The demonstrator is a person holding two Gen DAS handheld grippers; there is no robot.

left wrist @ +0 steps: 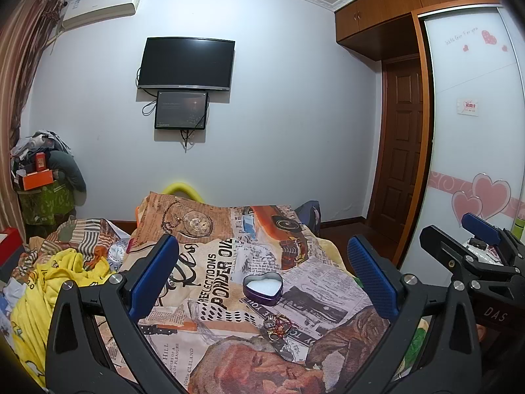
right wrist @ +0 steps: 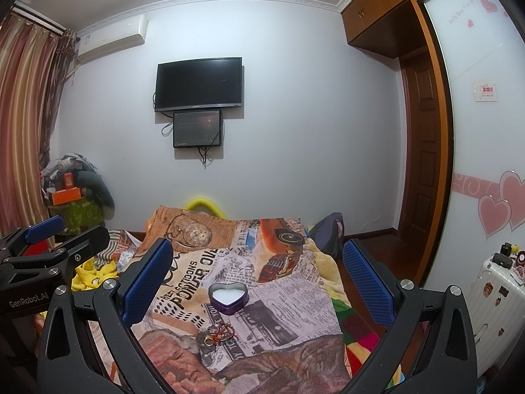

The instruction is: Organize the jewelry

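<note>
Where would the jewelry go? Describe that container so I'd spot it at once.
Start at the bed's newspaper-print blanket, below the wall television. Near its middle sits a small purple heart-shaped tin, lid off, with white lining. A tangle of gold and red jewelry lies just in front of it; the tin is the only solid, heart-shaped thing there.

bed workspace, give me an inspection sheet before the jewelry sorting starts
surface: newspaper-print blanket on the bed, rumpled
job's things: heart-shaped tin, open, white lining; jewelry pile on the blanket in front of it, apart
clutter: yellow garment at the bed's left side
grippers: left gripper open, empty; right gripper open, empty
cables: black cables below the wall television and small screen
surroundings: air conditioner, curtain, wardrobe door, white suitcase
</note>
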